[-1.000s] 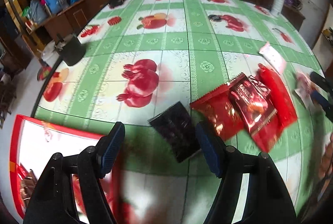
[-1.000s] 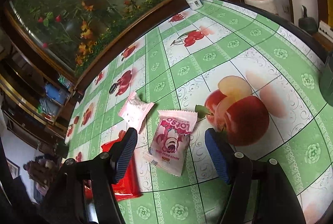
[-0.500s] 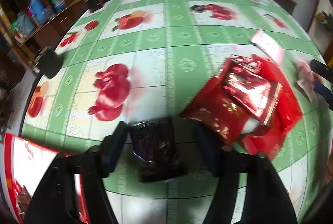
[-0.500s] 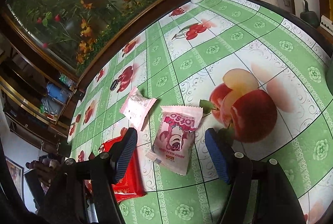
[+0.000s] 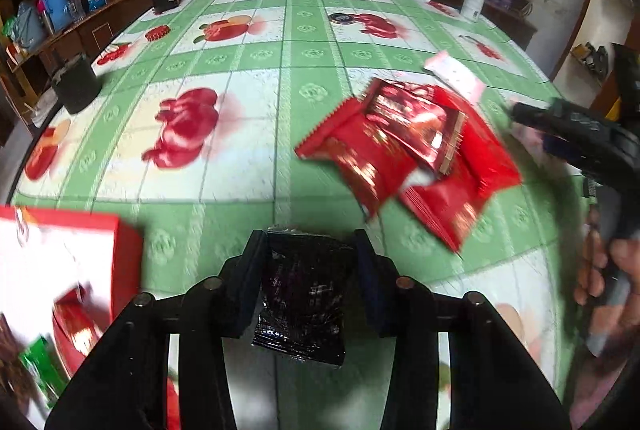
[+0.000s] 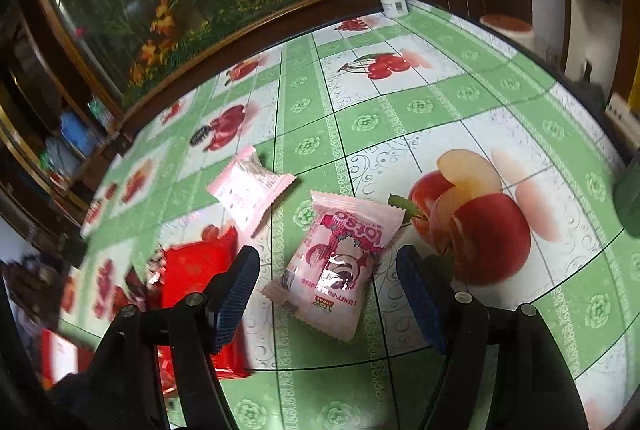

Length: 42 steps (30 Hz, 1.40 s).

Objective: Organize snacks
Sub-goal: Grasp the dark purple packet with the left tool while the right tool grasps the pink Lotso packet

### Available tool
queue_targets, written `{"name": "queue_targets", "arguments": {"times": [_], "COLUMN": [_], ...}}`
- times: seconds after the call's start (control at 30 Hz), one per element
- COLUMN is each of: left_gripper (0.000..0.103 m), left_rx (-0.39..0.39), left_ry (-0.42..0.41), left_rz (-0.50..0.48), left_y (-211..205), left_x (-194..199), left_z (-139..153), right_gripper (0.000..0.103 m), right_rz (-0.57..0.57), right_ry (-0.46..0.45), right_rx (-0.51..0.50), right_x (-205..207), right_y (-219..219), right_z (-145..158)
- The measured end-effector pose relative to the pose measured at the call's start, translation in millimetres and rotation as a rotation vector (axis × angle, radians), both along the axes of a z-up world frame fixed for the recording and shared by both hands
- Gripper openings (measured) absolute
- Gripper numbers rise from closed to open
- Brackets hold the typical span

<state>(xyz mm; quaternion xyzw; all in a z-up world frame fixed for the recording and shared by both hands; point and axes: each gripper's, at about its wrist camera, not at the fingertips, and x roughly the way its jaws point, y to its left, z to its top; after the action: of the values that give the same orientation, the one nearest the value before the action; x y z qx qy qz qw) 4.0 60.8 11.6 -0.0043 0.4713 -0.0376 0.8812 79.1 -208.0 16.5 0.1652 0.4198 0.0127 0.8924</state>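
- Left gripper (image 5: 310, 258) is clamped on the black packet (image 5: 302, 294), one finger on each side edge, and the packet looks lifted off the tablecloth (image 5: 256, 78).
- That packet looks light and crinkly: soft foil that gives under the pads, so a squeeze across the middle, as here, should hold better than a pinch on the slick sealed end.
- Red box (image 5: 72, 262) sits just to the left, white inside, with a few wrappers in it; I'd judge that's where this one is headed.
- Red packets (image 5: 404, 150) lie piled and overlapping at centre right, glossy and likely slippery against each other.
- Right gripper (image 6: 326, 272) hangs with its jaws wide apart, straddling the pink packet (image 6: 340, 266) without touching it.
- Pink packet lies flat on the cloth, puffy and pillow-like; probably light and air-filled, so close gently across its body rather than on the crimped ends.
- A second, smaller pink packet (image 6: 250, 190) rests just beyond it, apart from it.
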Motion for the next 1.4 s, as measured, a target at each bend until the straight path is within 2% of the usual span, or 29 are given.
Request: {"name": "queue_targets", "arguments": {"times": [0.1,0.17,0.2,0.23,0.4,0.43,0.53,0.7,0.83,0.93,1.0,1.07,1.1,1.23,1.4], "left_gripper": [0.040,0.040,0.040,0.041,0.043,0.047,0.068,0.069,0.069,0.069,0.064,0.041,0.038,0.034,0.030], "left_rx": [-0.010,-0.007,-0.009,-0.007,0.032,0.046,0.080,0.064,0.064,0.043,0.042,0.046,0.047,0.043,-0.001], "left_ry": [-0.006,-0.008,-0.007,-0.005,-0.004,-0.014,-0.032,-0.033,-0.010,-0.024,-0.037,-0.054,-0.060,-0.072,-0.070], "left_rz": [-0.009,-0.014,-0.017,-0.021,-0.006,-0.004,-0.018,-0.015,0.019,0.013,0.008,-0.004,-0.011,-0.008,-0.022], "left_y": [-3,-5,-5,-5,1,2,2,8,15,16,16,15,14,12,12], "left_x": [-12,-19,-21,-22,-29,-33,-46,-61,-55,-53,-53,-56,-57,-59,-62], "left_z": [0,0,0,0,3,5,8,6,-2,-6,-6,-5,-4,-4,0], "right_gripper": [0.070,0.059,0.046,0.044,0.041,0.041,0.041,0.041,0.041,0.041,0.041,0.041,0.041,0.038,0.038], "right_rz": [0.009,0.009,0.001,-0.004,-0.004,-0.009,-0.029,-0.035,-0.038,-0.037,-0.038,-0.036,-0.035,-0.045,-0.043], "right_ry": [0.003,0.004,0.005,0.007,0.015,0.017,0.027,0.034,0.035,0.035,0.035,0.038,0.039,0.042,0.030], "right_rx": [-0.079,-0.162,-0.201,-0.250,-0.294,-0.297,-0.297,-0.300,-0.293,-0.294,-0.292,-0.294,-0.293,-0.252,-0.029], "right_x": [0,-1,-1,-1,-3,-3,-4,-4,-5,-4,-4,-4,-4,-5,-9], "right_y": [9,16,18,20,21,20,16,13,13,12,12,13,13,7,-15], "right_z": [-1,-2,-2,-3,-1,-1,-1,-1,-1,-1,-1,-1,0,2,6]}}
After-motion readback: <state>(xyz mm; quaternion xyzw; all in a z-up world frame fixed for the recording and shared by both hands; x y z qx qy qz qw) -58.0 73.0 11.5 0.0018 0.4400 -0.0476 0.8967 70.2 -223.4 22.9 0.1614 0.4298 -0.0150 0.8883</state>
